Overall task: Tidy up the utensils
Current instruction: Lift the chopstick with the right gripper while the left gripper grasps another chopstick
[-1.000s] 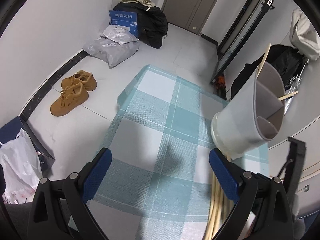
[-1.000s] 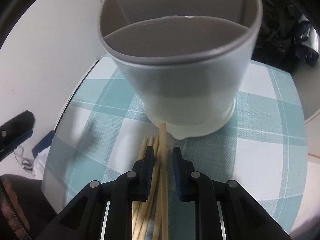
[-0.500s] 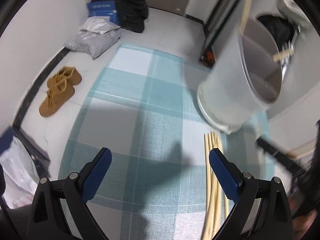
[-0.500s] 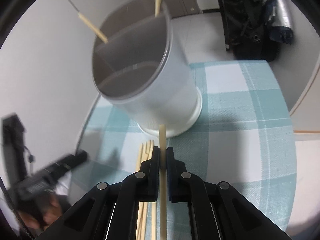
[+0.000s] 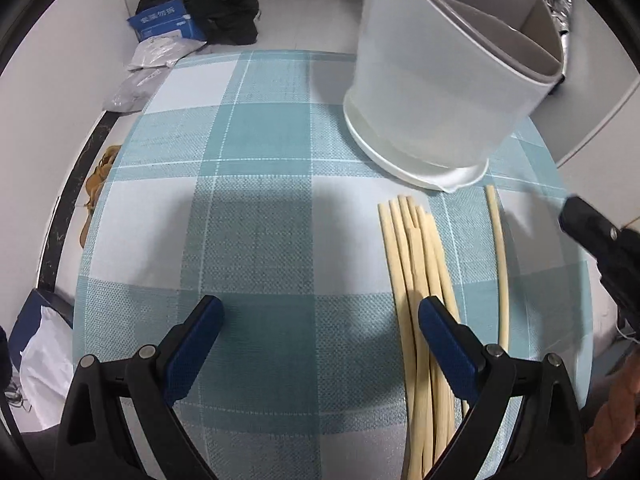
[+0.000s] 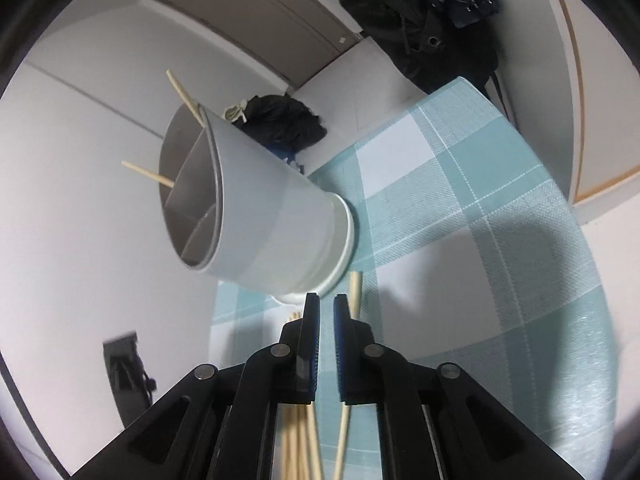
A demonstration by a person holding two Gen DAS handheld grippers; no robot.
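1. We see our left gripper (image 5: 318, 318) with its blue-padded jaws spread wide over the checked tablecloth (image 5: 248, 184). Nothing sits between the pads.
2. Its right-hand finger (image 5: 446, 338) hangs over the bundle of chopsticks (image 5: 416, 264); whether it touches them we cannot tell.
3. Our right gripper (image 6: 326, 312) has its jaws drawn almost together, only a thin slit between the pads, and that slit shows nothing but cloth: the jaws are empty.
4. In the left wrist view the right gripper (image 5: 600, 236) appears only as a blurred dark shape at the right edge, near a hand (image 5: 616, 424) in the lower corner.
5. A single chopstick (image 5: 500, 264) lies flat on the cloth, just apart from the bundle and to its right; in the right wrist view it (image 6: 354, 292) runs beside the right-hand pad, outside the jaws.
6. The bundle lies on the cloth with its tips pointing toward the holder, close to its base.
7. The white utensil holder (image 5: 436, 76) stands on the cloth beyond the chopsticks, its grey inside split by dividers into compartments.
8. In the right wrist view two chopsticks (image 6: 186, 98) stick out of the holder (image 6: 260, 216), leaning outward over its rim; which compartments they stand in we cannot tell.
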